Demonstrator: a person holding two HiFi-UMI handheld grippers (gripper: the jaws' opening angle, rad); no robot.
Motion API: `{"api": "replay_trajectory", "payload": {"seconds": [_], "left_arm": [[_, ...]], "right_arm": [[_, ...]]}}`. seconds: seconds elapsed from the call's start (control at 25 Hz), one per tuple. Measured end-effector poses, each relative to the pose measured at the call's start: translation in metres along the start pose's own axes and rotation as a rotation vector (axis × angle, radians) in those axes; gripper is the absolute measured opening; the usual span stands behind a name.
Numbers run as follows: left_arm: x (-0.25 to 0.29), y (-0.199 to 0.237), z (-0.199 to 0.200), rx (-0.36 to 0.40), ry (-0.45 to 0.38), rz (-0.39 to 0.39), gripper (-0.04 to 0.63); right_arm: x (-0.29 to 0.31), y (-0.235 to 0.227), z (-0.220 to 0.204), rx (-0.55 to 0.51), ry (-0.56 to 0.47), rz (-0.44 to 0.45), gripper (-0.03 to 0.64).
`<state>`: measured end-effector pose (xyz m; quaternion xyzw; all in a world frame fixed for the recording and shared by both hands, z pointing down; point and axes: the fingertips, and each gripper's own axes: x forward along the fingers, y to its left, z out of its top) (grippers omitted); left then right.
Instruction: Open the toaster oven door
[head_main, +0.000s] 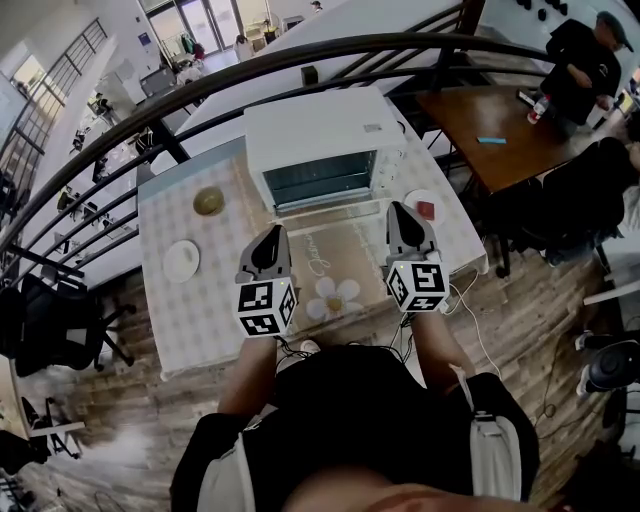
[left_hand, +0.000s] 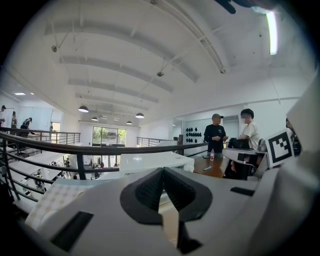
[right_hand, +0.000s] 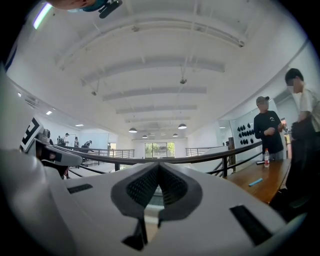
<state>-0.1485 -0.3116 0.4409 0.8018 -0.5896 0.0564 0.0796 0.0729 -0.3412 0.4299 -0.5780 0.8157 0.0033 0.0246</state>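
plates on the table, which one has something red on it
The white plate right of the toaster oven, beside the right gripper. The tan dish and the pale plate at the left show no red.

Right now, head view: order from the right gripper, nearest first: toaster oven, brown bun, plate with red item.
1. plate with red item, just right of the right gripper
2. toaster oven, ahead-left
3. brown bun, far left

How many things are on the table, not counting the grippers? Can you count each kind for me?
Toaster oven: 1
White plates: 2
Brown round thing: 1
Small red thing: 1
Total: 5
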Motion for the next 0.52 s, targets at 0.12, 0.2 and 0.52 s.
{"api": "replay_trajectory", "payload": {"seconds": [0.12,0.2,0.52], "left_arm": [[0.0004,0.0008,-0.0001,0.000,0.001,-0.001,0.014],[0.0003,0.0009,-0.0005,0.000,-0.001,0.000,0.014],[-0.0020,0.0018,-0.0020,-0.002,0.001,0.003,0.014]], "right_arm": [[0.0010,-0.0004,0.0012,0.004,-0.003,-0.004,0.000],[0.0011,-0.0007,0.0006,0.003,-0.004,-0.006,0.002],[0.0003,0.0010,-0.0014,0.007,0.000,-0.004,0.002]]}}
